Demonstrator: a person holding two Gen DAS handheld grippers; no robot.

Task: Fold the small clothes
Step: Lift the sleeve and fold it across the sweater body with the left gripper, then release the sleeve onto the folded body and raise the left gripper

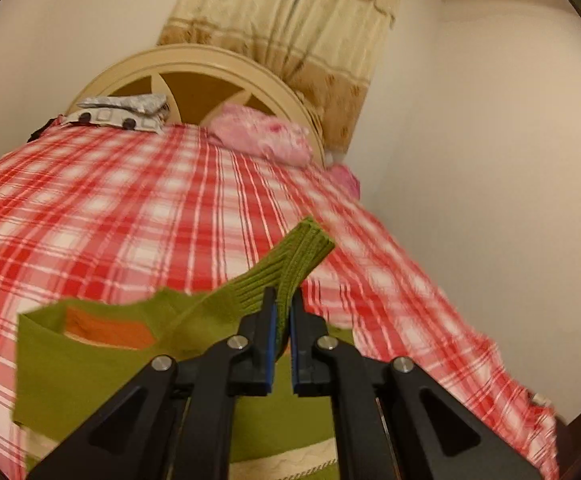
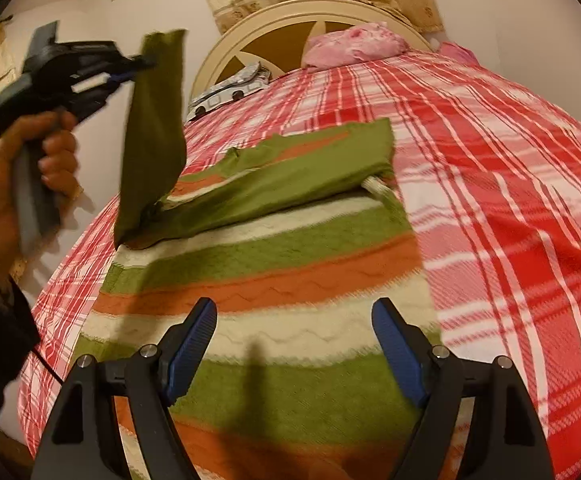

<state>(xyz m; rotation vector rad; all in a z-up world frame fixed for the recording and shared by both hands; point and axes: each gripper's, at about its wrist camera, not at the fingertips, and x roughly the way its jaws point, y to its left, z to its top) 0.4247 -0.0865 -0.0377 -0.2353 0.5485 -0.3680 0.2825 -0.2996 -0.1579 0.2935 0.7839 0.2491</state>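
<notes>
A small striped sweater (image 2: 274, 280), green, orange and cream, lies flat on the red plaid bed (image 2: 510, 200). Its right sleeve (image 2: 310, 164) is folded across the chest. My left gripper (image 1: 283, 304) is shut on the ribbed green cuff (image 1: 290, 264) of the left sleeve (image 2: 152, 140) and holds it lifted above the bed; it shows in the right wrist view (image 2: 138, 66) at upper left. My right gripper (image 2: 294, 312) is open and empty, just above the sweater's lower body.
A pink pillow (image 2: 354, 46) and a grey-white patterned item (image 2: 230, 90) lie at the curved cream headboard (image 2: 290, 12). A curtain (image 1: 290, 40) hangs behind. The bed drops off to the wall on the left of the right wrist view.
</notes>
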